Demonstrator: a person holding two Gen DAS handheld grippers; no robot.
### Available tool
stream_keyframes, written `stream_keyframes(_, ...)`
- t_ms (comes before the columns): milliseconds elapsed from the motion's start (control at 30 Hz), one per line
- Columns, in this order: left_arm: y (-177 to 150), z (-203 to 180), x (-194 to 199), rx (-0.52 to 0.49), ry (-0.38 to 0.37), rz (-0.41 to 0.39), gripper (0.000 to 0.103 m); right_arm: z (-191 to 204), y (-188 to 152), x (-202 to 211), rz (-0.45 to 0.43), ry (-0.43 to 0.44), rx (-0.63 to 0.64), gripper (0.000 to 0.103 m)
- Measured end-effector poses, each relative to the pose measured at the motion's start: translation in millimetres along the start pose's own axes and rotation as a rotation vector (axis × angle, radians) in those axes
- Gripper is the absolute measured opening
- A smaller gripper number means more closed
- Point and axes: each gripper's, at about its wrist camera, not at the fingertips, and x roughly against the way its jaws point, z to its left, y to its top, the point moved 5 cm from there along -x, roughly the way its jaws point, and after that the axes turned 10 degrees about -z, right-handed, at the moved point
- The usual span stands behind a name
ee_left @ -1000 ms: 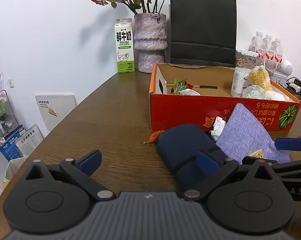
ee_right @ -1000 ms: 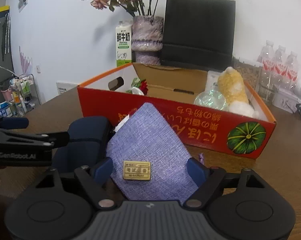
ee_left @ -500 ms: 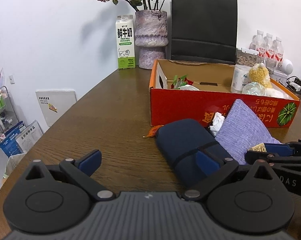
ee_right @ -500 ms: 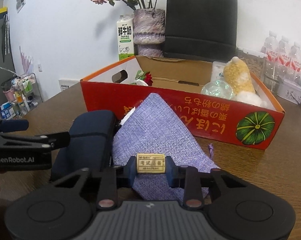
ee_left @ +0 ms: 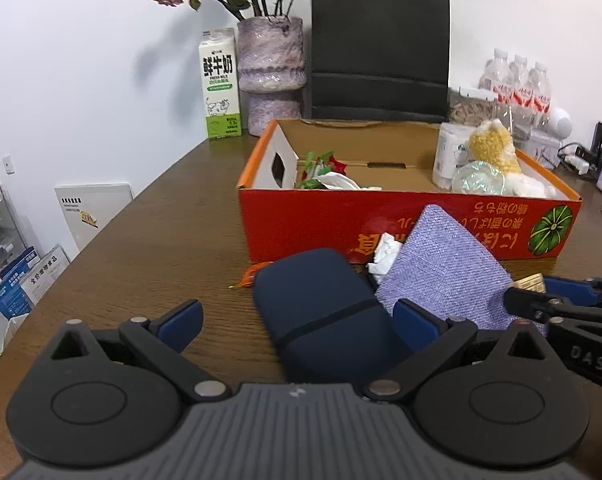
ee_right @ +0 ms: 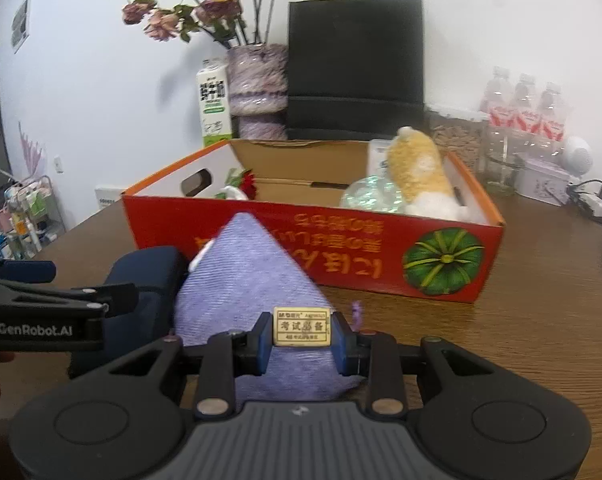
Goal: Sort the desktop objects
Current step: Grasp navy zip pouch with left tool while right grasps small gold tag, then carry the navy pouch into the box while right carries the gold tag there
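Note:
A small yellow eraser (ee_right: 302,326) sits on a lilac cloth pouch (ee_right: 253,280), and my right gripper (ee_right: 302,330) is shut on it from both sides. The pouch (ee_left: 445,268) leans against the red cardboard box (ee_left: 381,224). Left of the pouch lies a navy zip case (ee_left: 321,300). My left gripper (ee_left: 297,318) stands open, its fingers wide over the near end of that case. In the left wrist view the right gripper (ee_left: 561,296) reaches in from the right with the eraser (ee_left: 529,280) at its tip. A crumpled white tissue (ee_left: 385,254) lies between case and box.
The box (ee_right: 301,232) holds a yellow plush toy (ee_left: 493,148), a paper roll and a red flower. Behind it stand a milk carton (ee_left: 219,84), a flower vase (ee_left: 271,72), a black paper bag (ee_left: 379,48) and water bottles (ee_left: 521,80). The table edge runs along the left.
My right gripper's fingers have closed from wide open onto the eraser. Both grippers have drawn back a little from the box; the left one is still open.

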Motion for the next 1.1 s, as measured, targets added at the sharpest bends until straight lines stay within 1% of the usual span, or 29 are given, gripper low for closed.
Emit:
stream_keyframes(133, 2, -7, -13, -0.004, 0.038, 0.042, 0.103, -13, 2, 3, -0.021, -0.026, -0.01, 0.029)
stream_keyframes(267, 0, -5, -22, 0.04, 0.051, 0.077, 0.103, -24, 1, 5, -0.029, -0.042, -0.025, 0.029)
stream_keyframes(400, -3, -6, -31, 0.07, 0.056, 0.108, 0.103, -29, -1, 4, -0.024, -0.04, -0.037, 0.029)
stream_keyframes(467, -4, -5, -34, 0.083, 0.054, 0.121, 0.099, -29, -2, 5, -0.025, -0.035, -0.039, 0.029)
stream_keyframes(533, -7, -4, -36, 0.115, 0.043, 0.143, 0.094, -28, -3, 5, -0.025, -0.03, -0.039, 0.029)
stream_keyframes(567, -7, -3, -37, 0.132, 0.039, 0.147, 0.093, -28, -3, 4, -0.023, -0.028, -0.04, 0.029)
stream_keyframes(600, -7, -3, -36, 0.133, 0.042, 0.143, 0.089, -28, -4, 4, -0.021, -0.028, -0.041, 0.029)
stream_keyframes(633, -7, -4, -36, 0.13, 0.042, 0.141, 0.082, -28, -4, 4, -0.02, -0.028, -0.042, 0.029)
stream_keyframes(700, -6, -4, -35, 0.126, 0.05, 0.135, 0.08, -29, -4, 3, -0.017, -0.028, -0.043, 0.029)
stream_keyframes(900, -7, -2, -28, 0.09, 0.012, 0.12, 0.071, -28, -5, 4, -0.019, -0.034, -0.039, 0.029)
stream_keyframes(1100, -10, 5, -17, 0.066, -0.01, 0.082, 0.068, -26, -3, 7, -0.034, -0.031, -0.027, 0.029)
